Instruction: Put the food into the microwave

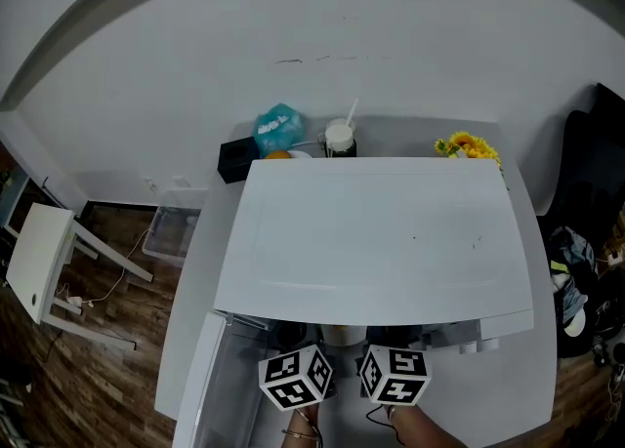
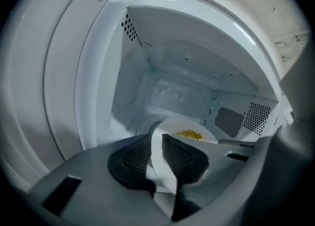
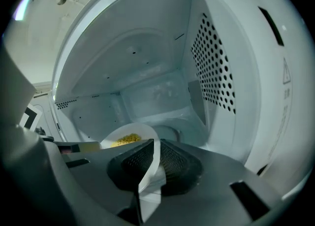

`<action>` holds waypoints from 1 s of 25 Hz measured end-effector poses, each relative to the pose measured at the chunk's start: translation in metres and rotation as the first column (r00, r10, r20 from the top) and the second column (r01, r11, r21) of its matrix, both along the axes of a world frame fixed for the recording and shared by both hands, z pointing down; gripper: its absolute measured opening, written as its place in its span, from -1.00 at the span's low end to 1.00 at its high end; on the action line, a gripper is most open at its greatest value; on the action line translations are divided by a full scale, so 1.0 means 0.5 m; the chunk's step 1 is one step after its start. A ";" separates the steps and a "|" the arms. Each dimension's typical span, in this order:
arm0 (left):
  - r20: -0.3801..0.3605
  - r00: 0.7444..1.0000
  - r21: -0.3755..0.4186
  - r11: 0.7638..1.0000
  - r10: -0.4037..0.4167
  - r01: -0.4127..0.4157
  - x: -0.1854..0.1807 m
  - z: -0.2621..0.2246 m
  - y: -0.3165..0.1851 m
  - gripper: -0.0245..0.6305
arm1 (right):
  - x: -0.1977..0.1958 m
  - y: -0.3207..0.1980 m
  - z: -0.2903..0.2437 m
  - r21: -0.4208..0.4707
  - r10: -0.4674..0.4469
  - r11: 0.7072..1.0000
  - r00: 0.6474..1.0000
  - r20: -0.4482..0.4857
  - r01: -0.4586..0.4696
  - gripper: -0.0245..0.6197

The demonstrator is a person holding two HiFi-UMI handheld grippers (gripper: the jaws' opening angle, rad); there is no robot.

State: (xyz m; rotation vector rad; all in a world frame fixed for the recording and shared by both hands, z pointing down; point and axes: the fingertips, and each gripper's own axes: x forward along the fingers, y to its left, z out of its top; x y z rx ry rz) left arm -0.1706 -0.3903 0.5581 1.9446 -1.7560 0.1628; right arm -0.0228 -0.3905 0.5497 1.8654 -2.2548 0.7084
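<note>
L claw (image 2: 158, 153) & R claw (image 3: 155, 163) each pinch the rim of the plate (image 2: 167, 126), one per side. The plate w/ yellow food (image 2: 189, 135) is at the mouth of the microwave (image 1: 371, 231). It looks stiff, smooth & prob. slippy, so keep it level.

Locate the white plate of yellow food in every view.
Head view: not visible, hidden under the microwave top.
Left gripper view: plate lower centre, rim clamped by left gripper.
Right gripper view: plate lower centre-left, rim clamped by right gripper.
Shared landmark: the microwave.
</note>
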 end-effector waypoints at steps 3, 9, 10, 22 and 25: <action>0.004 1.000 0.012 1.000 0.003 -0.003 0.002 0.003 -0.011 -0.71 | 0.002 -0.006 0.009 -0.005 0.011 1.000 1.000 -0.003 -0.011 -0.76; 0.025 1.000 0.013 1.000 0.005 -0.005 -0.001 0.010 -0.029 -0.71 | -0.002 -0.019 0.009 -0.009 0.034 0.999 0.999 -0.028 -0.034 -0.76; 0.034 0.999 0.014 1.000 0.004 -0.005 -0.002 0.010 -0.032 -0.71 | -0.003 -0.022 0.010 -0.014 0.035 0.999 0.999 -0.040 -0.036 -0.76; 0.098 0.995 -0.001 1.000 -0.009 0.009 0.003 0.016 -0.050 -0.71 | 0.001 -0.026 0.028 -0.071 0.094 0.993 0.993 -0.075 -0.099 -0.76; 0.135 0.991 0.006 1.000 -0.015 0.014 0.006 0.015 -0.053 -0.71 | 0.003 -0.026 0.028 -0.071 0.101 0.992 0.992 -0.074 -0.107 -0.76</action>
